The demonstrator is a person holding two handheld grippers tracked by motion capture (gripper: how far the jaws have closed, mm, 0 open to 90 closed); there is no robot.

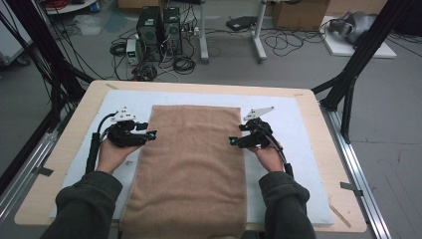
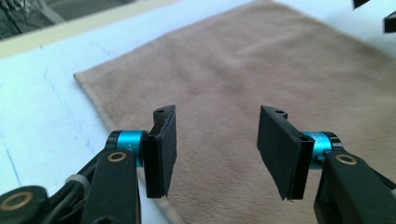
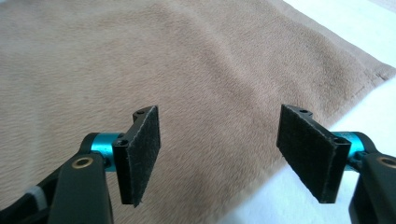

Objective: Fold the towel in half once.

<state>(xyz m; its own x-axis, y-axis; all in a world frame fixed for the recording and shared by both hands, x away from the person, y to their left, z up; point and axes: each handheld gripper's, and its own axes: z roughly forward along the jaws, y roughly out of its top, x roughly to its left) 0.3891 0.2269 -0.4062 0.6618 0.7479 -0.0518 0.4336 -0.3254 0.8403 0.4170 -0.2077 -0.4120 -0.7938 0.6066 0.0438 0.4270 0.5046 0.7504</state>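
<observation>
From the high view, the brown towel (image 1: 186,164) lies flat down the middle of the white mat (image 1: 308,149); the left gripper (image 1: 152,134) and right gripper (image 1: 233,142) should each bite a long edge evenly. In the left gripper view, jaws gape, empty. In the right gripper view, likewise released above plush, unwrinkled cloth.

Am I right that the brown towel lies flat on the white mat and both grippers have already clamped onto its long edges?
Not quite. The brown towel does lie flat on the white mat, but the left gripper and right gripper are open at its edges, nothing pinched, as both gripper views show.
</observation>
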